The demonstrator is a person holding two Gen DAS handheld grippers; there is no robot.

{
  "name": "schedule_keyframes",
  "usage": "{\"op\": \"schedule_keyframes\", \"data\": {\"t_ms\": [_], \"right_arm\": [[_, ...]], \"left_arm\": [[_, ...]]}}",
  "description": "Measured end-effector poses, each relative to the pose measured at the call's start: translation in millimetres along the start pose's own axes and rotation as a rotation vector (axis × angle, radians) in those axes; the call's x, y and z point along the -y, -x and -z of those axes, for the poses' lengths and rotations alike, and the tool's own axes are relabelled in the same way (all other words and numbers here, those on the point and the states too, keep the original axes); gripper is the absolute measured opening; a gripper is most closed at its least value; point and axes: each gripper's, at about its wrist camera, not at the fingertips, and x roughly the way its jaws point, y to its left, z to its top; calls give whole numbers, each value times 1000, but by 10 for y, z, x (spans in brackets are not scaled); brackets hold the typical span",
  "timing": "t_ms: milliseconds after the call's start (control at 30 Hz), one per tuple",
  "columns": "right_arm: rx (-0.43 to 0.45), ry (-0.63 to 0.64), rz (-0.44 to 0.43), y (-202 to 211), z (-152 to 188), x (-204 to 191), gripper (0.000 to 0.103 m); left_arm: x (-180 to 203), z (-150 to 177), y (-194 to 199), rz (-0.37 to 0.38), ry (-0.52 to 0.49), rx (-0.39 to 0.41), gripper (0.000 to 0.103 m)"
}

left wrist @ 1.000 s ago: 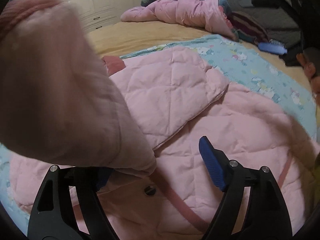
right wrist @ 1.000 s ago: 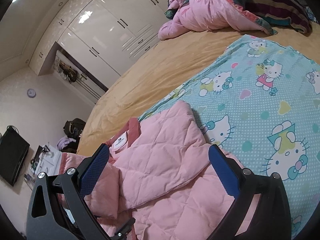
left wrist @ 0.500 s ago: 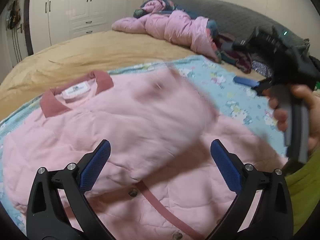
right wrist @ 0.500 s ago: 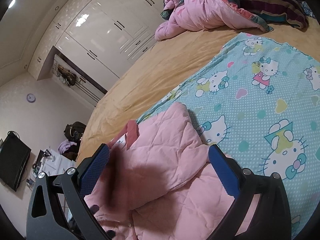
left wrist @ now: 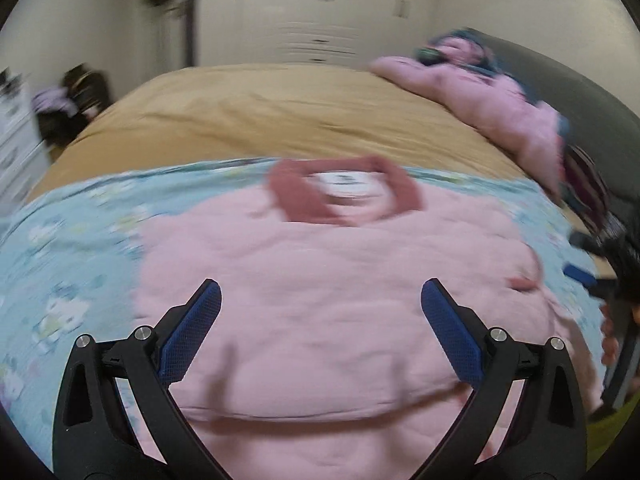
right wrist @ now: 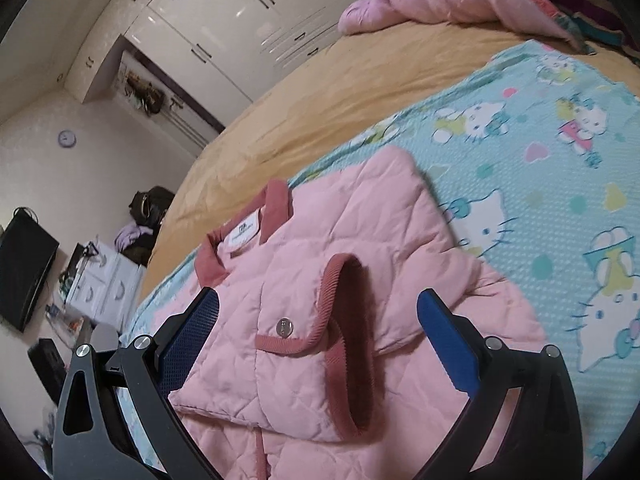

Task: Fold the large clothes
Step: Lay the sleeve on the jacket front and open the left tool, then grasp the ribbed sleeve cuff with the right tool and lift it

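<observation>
You have both sleeves laid over pink jacket [right wrist: 320, 320]; left gripper [left wrist: 320, 328], right gripper [right wrist: 318, 334] gape empty above it; body fold remains.

The left black two-finger gripper with blue ribbed pads [left wrist: 320, 322], tilted downward, had just been opening and stood spread wide with nothing pinched between its jaws, while the matching right gripper [right wrist: 318, 326] likewise gaped, angled downward, clamping nothing.
</observation>
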Motion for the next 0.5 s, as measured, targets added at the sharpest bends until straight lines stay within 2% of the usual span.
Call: {"op": "schedule_keyframes", "data": {"t_ms": [200,400,467,500], "right_arm": [[-39,18,0,-244,25,-33,99],[-62,40,-17,-409,42,-95,98],[-77,45,-20,-483,37,-106,90],[-83,50,-21,-506,32,-114,79]], "left_arm": [[-523,-34,140,-46,129,24,94],[-811,-12,211,-69,201,39,94],[-861,-1,222,-75,219,39,94],[-879,1,215,-77,224,37,94]]}}
